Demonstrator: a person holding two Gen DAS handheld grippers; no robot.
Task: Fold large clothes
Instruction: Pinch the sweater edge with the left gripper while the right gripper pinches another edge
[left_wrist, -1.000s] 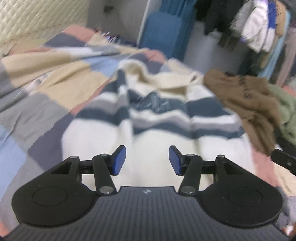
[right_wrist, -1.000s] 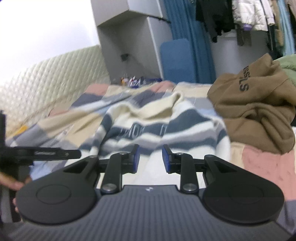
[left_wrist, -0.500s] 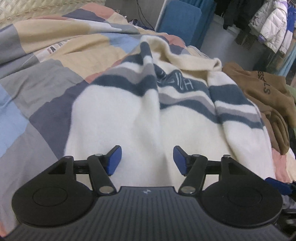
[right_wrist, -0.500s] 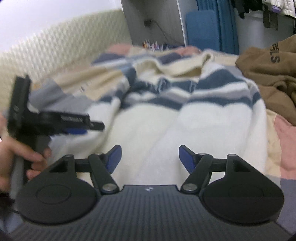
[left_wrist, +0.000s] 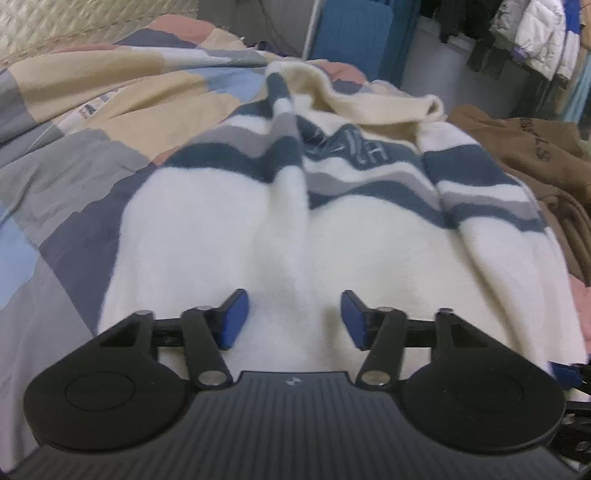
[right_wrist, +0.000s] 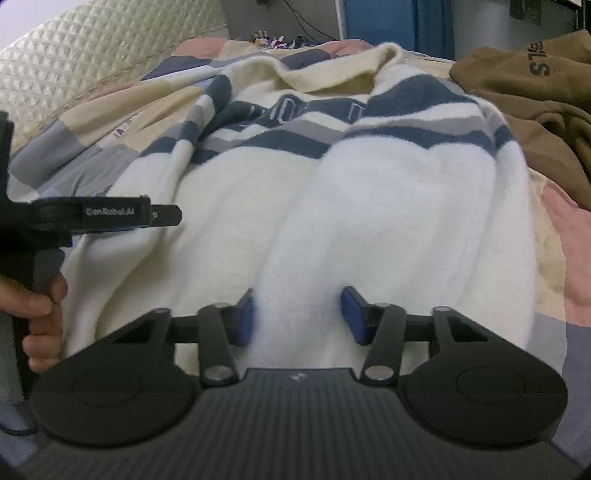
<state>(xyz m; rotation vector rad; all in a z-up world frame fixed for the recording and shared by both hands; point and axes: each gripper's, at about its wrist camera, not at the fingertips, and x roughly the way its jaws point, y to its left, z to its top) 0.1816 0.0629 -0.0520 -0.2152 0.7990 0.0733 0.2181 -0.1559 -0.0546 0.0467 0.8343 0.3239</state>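
A large cream sweater (left_wrist: 229, 221) with navy and grey chest stripes lies spread on the bed, collar at the far end; it also shows in the right wrist view (right_wrist: 388, 206). My left gripper (left_wrist: 293, 319) is open and empty, low over the sweater's white lower part near its hem. My right gripper (right_wrist: 297, 315) is open, with a raised fold of the white fabric between its blue pads (right_wrist: 354, 314). The left gripper also shows side-on at the left of the right wrist view (right_wrist: 110, 218), held in a hand.
A patchwork quilt (left_wrist: 74, 122) covers the bed. A brown hoodie (right_wrist: 528, 85) lies crumpled to the right of the sweater. A quilted headboard (right_wrist: 92, 48) and a blue panel (left_wrist: 354, 33) stand at the far end, with hanging clothes (left_wrist: 535, 40) at the far right.
Both grippers have dropped lower and closer over the sweater's white lower part. The right gripper, nearly closed a second ago, has opened and now straddles a fold.
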